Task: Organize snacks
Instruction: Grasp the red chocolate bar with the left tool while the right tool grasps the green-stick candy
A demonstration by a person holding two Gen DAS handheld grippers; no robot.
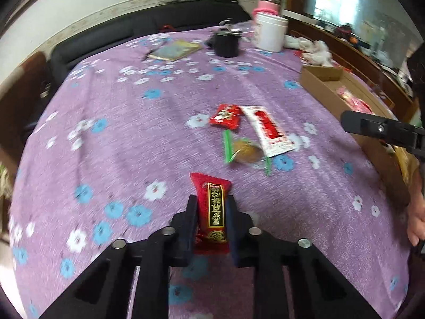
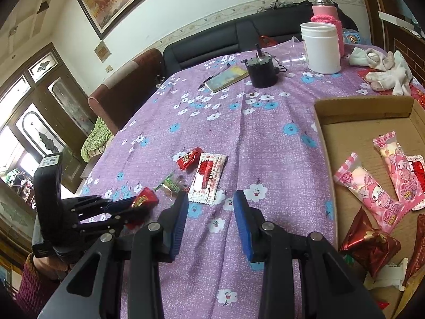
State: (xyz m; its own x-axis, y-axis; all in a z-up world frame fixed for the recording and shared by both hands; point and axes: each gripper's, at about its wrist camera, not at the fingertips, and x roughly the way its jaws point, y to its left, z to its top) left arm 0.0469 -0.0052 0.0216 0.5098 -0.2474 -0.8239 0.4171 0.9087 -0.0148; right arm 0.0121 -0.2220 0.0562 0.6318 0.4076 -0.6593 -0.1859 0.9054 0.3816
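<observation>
Soft daylight, fisheye warp, motion smear

The bright window (image 1: 342,2) is blown out; shadows are faint on the purple flowered tablecloth (image 1: 132,138), whose print streaks with blur in the left view. Edges bend and darken in both views.

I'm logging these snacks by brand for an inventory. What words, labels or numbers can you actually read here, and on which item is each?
"My Melody": on the pink marshmallow packs in the cardboard box.
Gold characters on a black strip: red snack bar held in the left gripper; too blurred to read.
White-and-red sachet: print too small.
Small red wrapper: white lettering, unreadable.
Green-edged candy: no legible text.
</observation>
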